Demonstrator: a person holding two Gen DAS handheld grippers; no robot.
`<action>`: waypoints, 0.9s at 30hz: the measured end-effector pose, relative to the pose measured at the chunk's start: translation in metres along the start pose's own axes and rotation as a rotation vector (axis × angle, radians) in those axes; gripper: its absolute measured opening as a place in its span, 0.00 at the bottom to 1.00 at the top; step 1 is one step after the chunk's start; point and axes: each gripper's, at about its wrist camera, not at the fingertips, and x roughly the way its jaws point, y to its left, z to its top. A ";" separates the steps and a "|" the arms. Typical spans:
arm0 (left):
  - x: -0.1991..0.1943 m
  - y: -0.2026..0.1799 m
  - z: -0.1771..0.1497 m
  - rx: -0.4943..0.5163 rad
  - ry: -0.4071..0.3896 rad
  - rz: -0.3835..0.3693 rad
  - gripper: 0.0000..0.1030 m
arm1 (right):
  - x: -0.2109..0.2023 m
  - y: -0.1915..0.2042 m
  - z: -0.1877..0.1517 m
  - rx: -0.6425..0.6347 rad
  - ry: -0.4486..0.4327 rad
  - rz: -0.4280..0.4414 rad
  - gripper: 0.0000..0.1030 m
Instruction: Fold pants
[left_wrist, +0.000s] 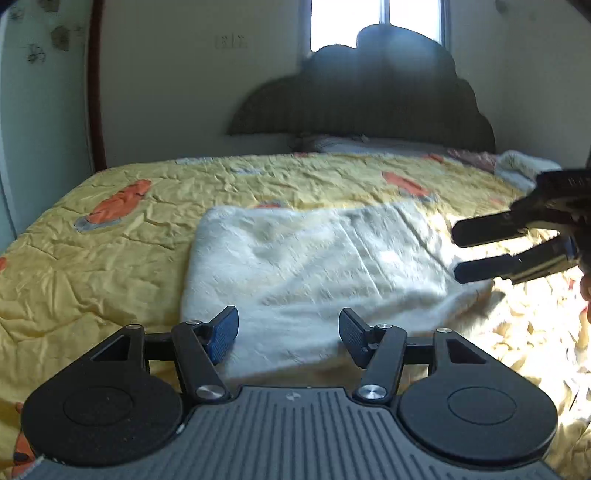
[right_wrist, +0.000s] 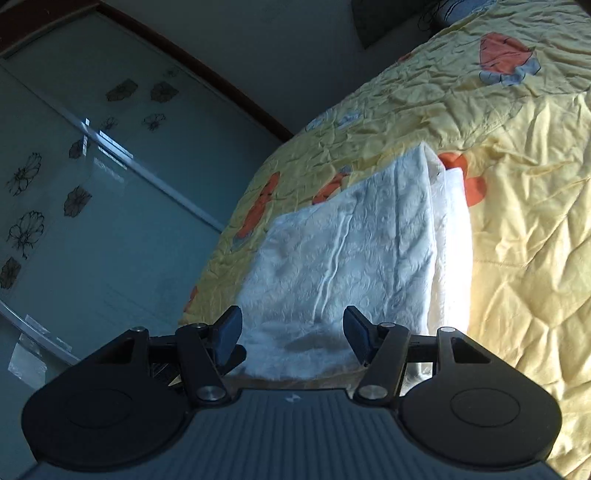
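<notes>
Folded white pants (left_wrist: 314, 266) lie on the bed (left_wrist: 92, 258) just ahead of the left tool (left_wrist: 288, 336), jaws wide, empty; right tool (right_wrist: 291, 338) likewise wide, pants ahead.

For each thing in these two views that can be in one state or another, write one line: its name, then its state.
White textured fabric pants: folded into a layered rectangle, lying flat on the bed, not held.
Left gripper: open, nothing between its blue pads.
Right gripper: open, nothing gripped.
Yellow quilted bedspread with orange shapes: spread over the bed, wrinkled.
Window behind the dark headboard: bright with daylight.
</notes>
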 end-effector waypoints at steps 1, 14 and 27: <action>0.003 -0.005 -0.006 0.030 0.001 0.018 0.65 | 0.010 -0.005 -0.008 -0.030 0.034 -0.043 0.56; -0.014 0.047 0.045 -0.086 -0.093 -0.055 0.81 | -0.041 -0.009 0.039 -0.009 -0.197 -0.005 0.79; 0.154 0.120 0.102 -0.421 0.213 -0.132 0.67 | 0.045 -0.071 0.117 0.080 -0.033 -0.180 0.83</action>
